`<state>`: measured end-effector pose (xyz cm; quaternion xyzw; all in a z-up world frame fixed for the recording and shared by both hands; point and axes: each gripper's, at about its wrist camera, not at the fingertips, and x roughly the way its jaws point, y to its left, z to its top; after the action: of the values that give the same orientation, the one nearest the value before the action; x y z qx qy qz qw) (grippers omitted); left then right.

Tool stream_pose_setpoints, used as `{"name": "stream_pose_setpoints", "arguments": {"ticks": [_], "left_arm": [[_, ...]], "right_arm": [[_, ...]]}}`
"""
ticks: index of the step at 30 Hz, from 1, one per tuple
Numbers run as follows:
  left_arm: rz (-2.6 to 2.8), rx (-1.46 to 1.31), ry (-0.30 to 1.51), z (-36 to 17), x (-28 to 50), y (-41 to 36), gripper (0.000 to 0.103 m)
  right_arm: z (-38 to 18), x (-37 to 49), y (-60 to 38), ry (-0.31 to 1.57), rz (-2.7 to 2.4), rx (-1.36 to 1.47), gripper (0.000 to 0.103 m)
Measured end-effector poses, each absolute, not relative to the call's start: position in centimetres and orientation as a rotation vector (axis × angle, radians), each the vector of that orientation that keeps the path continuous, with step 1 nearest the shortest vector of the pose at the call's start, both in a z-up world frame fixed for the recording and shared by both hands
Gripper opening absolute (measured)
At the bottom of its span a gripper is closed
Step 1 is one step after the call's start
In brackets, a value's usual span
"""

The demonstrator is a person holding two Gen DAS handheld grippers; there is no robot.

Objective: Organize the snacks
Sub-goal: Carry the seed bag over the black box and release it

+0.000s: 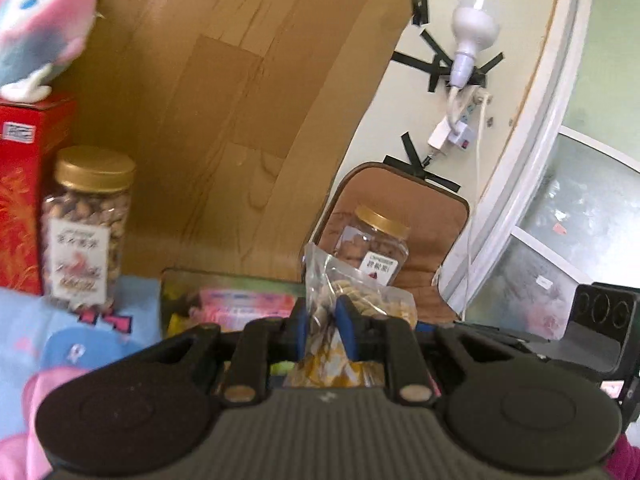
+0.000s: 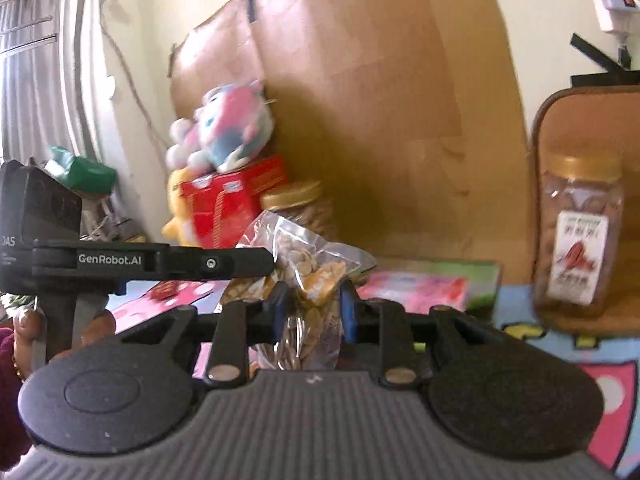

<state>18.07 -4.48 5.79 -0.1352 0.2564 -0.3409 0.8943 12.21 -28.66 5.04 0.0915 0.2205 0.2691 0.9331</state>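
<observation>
My left gripper has a ribbed grey body, two round black discs, black link arms on brass-coloured pins and blue finger pads. My right gripper is built the same. From its camera the left gripper's black arm reads "GenRobot.AI", above a maroon sleeve.

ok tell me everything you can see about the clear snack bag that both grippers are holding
The snack bag is crinkly clear plastic, filled with small round tan biscuits or crackers. It stands roughly upright, its top flaring open. The left gripper and the right gripper both pinch it between blue-padded fingers. A shallow tray lies behind it.
</observation>
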Motion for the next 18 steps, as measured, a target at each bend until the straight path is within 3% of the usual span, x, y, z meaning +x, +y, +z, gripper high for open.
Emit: {"name": "stream_pose_setpoints", "arguments": {"ticks": [13, 15, 17, 18], "left_arm": [[-0.612, -0.212, 0.635, 3.4, 24.4, -9.5, 0.018], [-0.574, -0.184, 0.644, 3.2, 24.4, -9.8, 0.023], [-0.514, -0.143, 0.662, 3.0, 24.4, -10.3, 0.027], [-0.476, -0.111, 0.671, 2.8, 24.4, -10.7, 0.027]], "right_arm": [[1.9, 18.6, -31.6, 0.534, 0.465, 0.254, 0.03], [1.8, 18.8, -31.2, 0.538, 0.461, 0.239, 0.03], [1.4, 19.0, -30.7, 0.553, 0.448, 0.22, 0.033], [1.3, 19.1, -30.4, 0.559, 0.423, 0.205, 0.04]]}}
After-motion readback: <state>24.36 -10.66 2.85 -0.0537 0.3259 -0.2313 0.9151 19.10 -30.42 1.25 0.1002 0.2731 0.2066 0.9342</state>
